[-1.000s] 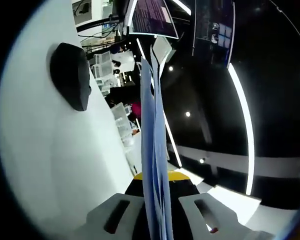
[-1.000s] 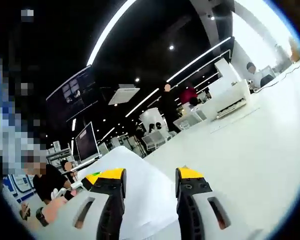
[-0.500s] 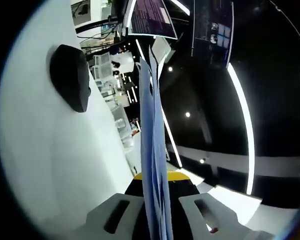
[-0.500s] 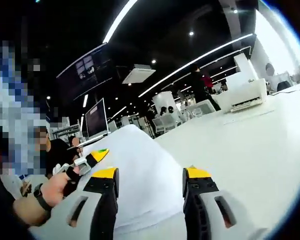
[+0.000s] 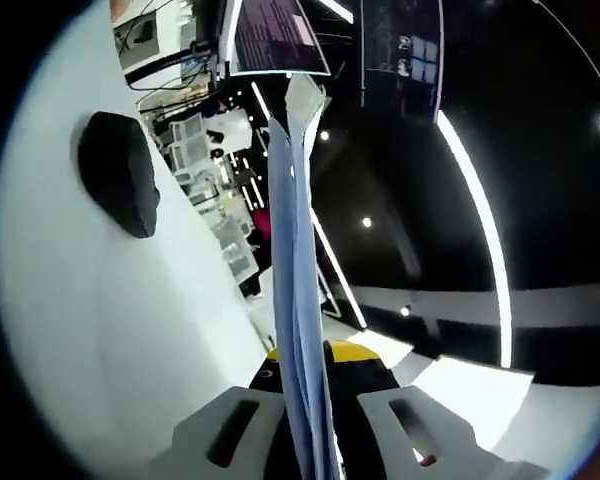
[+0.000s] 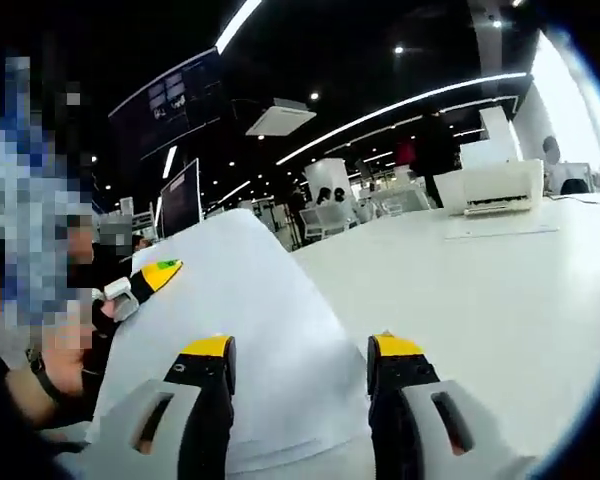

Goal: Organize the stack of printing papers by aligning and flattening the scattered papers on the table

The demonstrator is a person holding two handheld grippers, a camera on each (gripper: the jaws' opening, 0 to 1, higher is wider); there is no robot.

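1. In the left gripper view a black mouse-like object (image 5: 118, 186) lies on the white table (image 5: 100, 330) at the left side.
2. Right of it, the stack of papers (image 5: 298, 300) stands edge-on, running from the bottom up towards a dark monitor (image 5: 270, 35). The sheets look pale blue-white, thin and layered, with their edges not quite flush near the top.
3. The left gripper (image 5: 305, 365) pinches this stack: its yellow-tipped jaws are pressed against the sheets from both sides.
4. In the right gripper view the left gripper (image 6: 145, 280) shows at the left edge of the papers (image 6: 240, 340), which rise as a broad white curved sheet, bowed upward off the table (image 6: 500, 300).
5. The right gripper (image 6: 300, 350) has its jaws spread, one on each side of the sheet's lower part; whether they touch it is unclear.
6. At far right, a white printer (image 6: 495, 185) sits on the table.
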